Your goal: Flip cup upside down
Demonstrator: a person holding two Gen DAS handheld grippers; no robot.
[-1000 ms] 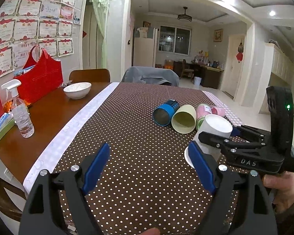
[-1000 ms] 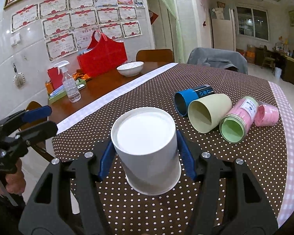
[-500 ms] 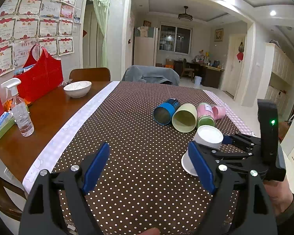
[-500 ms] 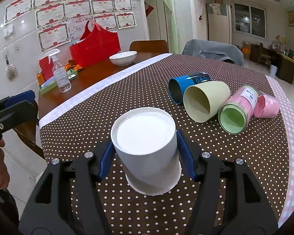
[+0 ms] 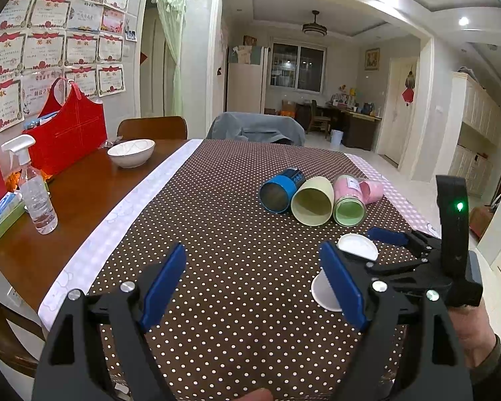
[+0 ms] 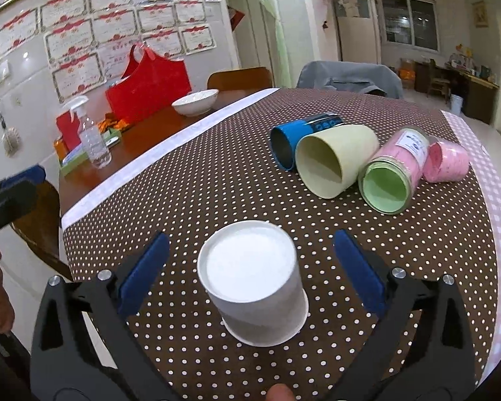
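A white paper cup [image 6: 255, 284] stands upside down on the brown dotted tablecloth [image 6: 217, 180], rim down. My right gripper [image 6: 252, 270] is open, its blue pads apart on both sides of the cup, not touching it. In the left wrist view the cup [image 5: 354, 246] is partly hidden behind my left gripper's right finger and the right gripper's jaws. My left gripper [image 5: 255, 284] is open and empty above the near part of the cloth, left of the cup.
A blue cup [image 6: 294, 140], a cream cup [image 6: 334, 163], a green-lidded pink jar [image 6: 394, 173] and a pink cup [image 6: 446, 162] lie on their sides behind. A white bowl [image 5: 131, 152], spray bottle [image 5: 33, 187] and red bag [image 5: 66, 133] sit on the bare wood at left.
My right gripper has lowered the white cup to the cloth and opened, letting go of it. My left gripper has stayed open in place.
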